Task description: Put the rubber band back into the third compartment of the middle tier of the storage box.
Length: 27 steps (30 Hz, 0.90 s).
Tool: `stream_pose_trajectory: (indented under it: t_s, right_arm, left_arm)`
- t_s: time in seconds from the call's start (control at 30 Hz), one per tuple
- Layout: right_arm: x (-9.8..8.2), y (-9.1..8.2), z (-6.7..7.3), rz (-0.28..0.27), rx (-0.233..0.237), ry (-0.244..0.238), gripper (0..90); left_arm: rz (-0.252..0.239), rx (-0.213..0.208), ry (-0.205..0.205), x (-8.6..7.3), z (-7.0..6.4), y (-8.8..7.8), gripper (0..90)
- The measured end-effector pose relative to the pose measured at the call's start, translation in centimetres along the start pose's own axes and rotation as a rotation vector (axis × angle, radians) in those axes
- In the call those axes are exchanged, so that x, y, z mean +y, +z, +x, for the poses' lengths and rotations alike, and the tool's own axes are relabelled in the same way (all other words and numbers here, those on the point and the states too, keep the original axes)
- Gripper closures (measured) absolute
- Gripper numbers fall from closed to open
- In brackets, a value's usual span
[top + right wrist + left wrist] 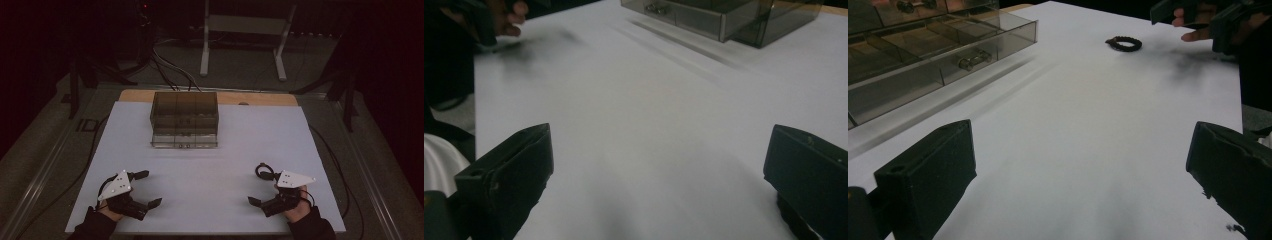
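left gripper (148, 188) at 7 o'clock, right gripper (258, 184) at 5, both jaws wide, empty. risk: hair tie (1123, 44) skids off beside the right jaws if nudged.

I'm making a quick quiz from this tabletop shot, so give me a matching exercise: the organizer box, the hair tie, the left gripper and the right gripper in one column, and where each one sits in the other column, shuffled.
Things:
1. organizer box
2. hair tie
3. left gripper
4. right gripper

Places:
A. near edge of the white table, at the left of the high view
B. far middle of the table
C. near edge, at the right of the high view
D. flat on the table just beyond the right gripper

Pairs: 1-B, 2-D, 3-A, 4-C
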State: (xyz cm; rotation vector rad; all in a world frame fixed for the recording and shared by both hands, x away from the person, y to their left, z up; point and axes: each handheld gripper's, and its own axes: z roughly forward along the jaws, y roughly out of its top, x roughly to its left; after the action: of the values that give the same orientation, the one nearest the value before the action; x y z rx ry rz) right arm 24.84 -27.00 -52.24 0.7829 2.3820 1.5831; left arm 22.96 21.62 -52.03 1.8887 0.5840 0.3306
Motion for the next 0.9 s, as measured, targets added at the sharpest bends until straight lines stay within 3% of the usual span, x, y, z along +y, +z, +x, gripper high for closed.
stream_pose_trajectory:
  t_s: [0.4,0.9]
  right_arm:
    - [1.4,-0.7,0.3,-0.043,0.015,-0.009,0.0]
    - [3.0,-1.9,-0.5,-0.111,-0.019,-0.015,0.0]
  left_arm:
    - [-0.002,0.003,-0.005,0.0,0.0,0.0,0.3]
    - [-0.003,-0.004,-0.012,0.0,0.0,0.0,0.3]
